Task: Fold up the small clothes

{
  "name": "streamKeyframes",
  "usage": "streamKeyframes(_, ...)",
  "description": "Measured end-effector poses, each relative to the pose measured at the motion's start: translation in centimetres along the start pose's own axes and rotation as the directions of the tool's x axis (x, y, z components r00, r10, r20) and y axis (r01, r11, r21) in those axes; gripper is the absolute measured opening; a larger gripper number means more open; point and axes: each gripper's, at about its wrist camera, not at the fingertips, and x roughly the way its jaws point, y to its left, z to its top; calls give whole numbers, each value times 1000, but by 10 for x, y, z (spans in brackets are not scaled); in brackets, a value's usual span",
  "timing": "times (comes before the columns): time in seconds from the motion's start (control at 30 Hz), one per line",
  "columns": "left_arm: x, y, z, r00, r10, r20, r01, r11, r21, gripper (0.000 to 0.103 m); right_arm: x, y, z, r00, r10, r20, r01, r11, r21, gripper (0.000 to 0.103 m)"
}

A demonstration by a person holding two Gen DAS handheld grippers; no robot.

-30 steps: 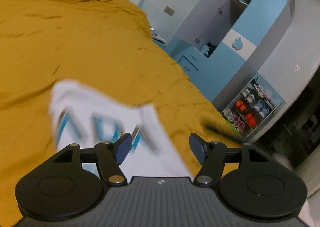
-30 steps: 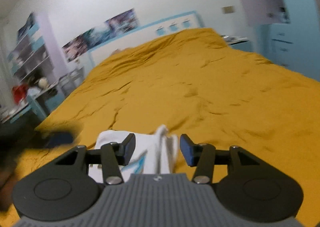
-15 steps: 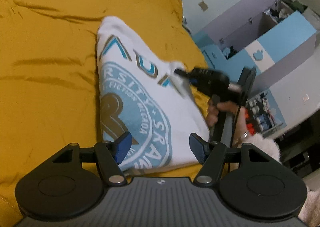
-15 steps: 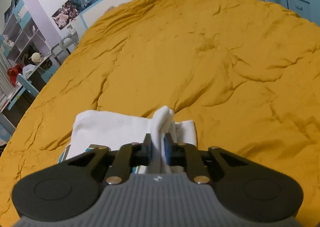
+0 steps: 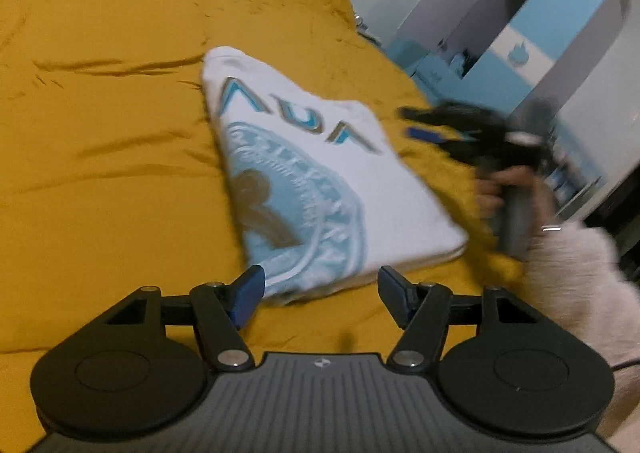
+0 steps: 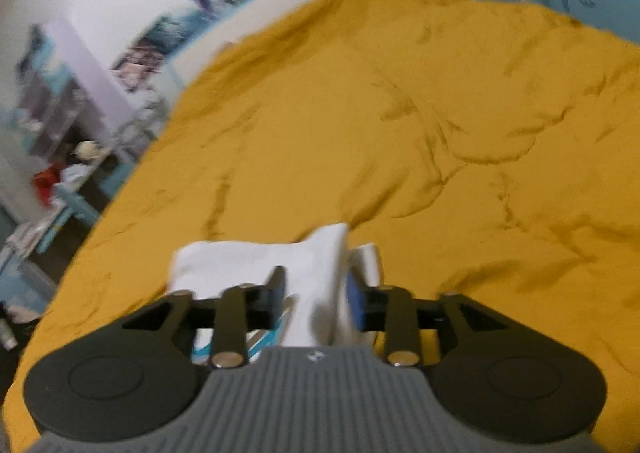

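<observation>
The folded white shirt (image 5: 320, 181) is lying on the mustard bedspread (image 5: 100, 141), just ahead of the left gripper (image 5: 320, 289), whose jaws are standing wide apart with nothing between them. The left view is showing the right gripper (image 5: 432, 125) beside the shirt's far edge, blurred, jaws parted — while the right view is showing its blue pads (image 6: 354, 303) spread around a raised white fold without clamping it. A blue wardrobe (image 5: 540, 33) is standing beyond the bed.

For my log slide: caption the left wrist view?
Open left tongs hover before a folded white shirt on the yellow bedspread.
</observation>
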Motion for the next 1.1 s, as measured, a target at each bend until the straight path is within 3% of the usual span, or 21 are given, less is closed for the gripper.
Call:
streamKeyframes(0.17, 9, -2, -11, 996, 83, 15, -84, 993, 81, 65, -67, 5, -41, 999, -29, -27, 29, 999, -15, 36)
streamKeyframes(0.27, 20, -10, -14, 989, 148, -6, -145, 974, 177, 41, -93, 9, -65, 997, -64, -33, 63, 998, -15, 37)
streamKeyframes(0.33, 22, -12, -17, 989, 150, -7, -145, 967, 211, 30, -103, 9, -79, 996, -75, -52, 75, 997, -4, 37)
streamKeyframes(0.47, 23, -16, -17, 989, 147, -9, -140, 961, 240, 24, -104, 6, -96, 993, -82, -86, 84, 996, 19, 37)
streamKeyframes(0.53, 24, -15, -16, 988, 154, -5, -148, 960, 236, 15, -101, 10, -101, 991, -97, -93, 96, 995, -11, 36)
streamKeyframes(0.6, 22, -17, -16, 985, 174, 15, -172, 957, 232, 10, -99, 15, -103, 987, -143, -76, 139, 989, -57, 6)
streamKeyframes(0.73, 16, -26, -15, 966, 249, 64, -257, 931, 260, 9, -109, 19, -98, 985, -168, -40, 166, 985, -48, 2)
streamKeyframes(0.83, 26, -26, -24, 955, 297, 2, -286, 919, 272, 6, -103, 10, -103, 977, -199, -77, 195, 980, -48, 1)
streamKeyframes(0.97, 19, -10, -24, 966, 259, -25, -248, 946, 209, 6, -92, -9, -113, 974, -193, -115, 195, 981, 7, 6)
streamKeyframes(1.1, -18, 0, -5, 983, 181, 26, -182, 979, 87, 7, -111, -5, -102, 986, -152, -65, 155, 987, 39, 37)
